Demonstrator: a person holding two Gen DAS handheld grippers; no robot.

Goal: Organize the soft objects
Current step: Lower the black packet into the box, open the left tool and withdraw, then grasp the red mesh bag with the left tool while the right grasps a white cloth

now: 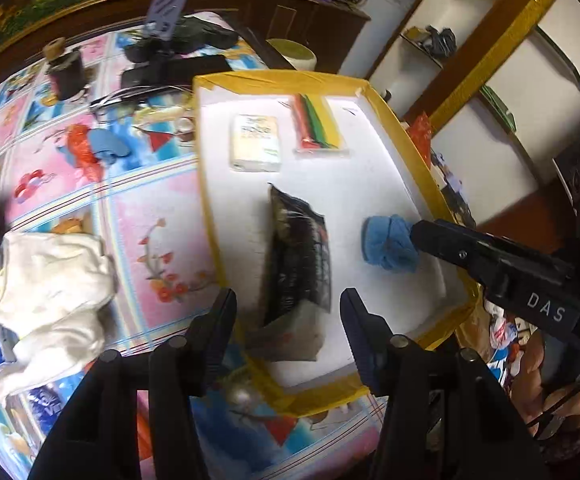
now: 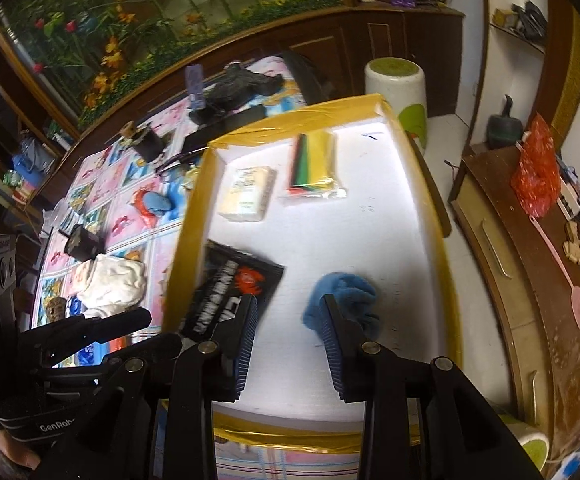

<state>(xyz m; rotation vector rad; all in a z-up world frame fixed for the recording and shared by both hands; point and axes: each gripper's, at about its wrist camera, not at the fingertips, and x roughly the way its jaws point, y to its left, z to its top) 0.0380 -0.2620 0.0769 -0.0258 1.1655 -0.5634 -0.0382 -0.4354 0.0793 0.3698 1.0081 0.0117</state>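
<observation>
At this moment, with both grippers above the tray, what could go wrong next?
1. The black packet lies partly over the tray's near rim; a nudge could tip it out.
2. The right gripper, empty, sits close to the blue cloth and could drag it along.
3. The white cloth lies outside the tray, so it may get overlooked.

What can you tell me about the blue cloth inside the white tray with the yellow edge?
The blue cloth is a small bundle of soft, fuzzy fabric, rolled or crumpled into a lump with folds showing. It lies on the white floor of the tray, near its right wall, apart from the black packet. In the left wrist view the right gripper reaches its side; whether it touches is unclear. Its jaws stand apart, not clamped on it.
</observation>
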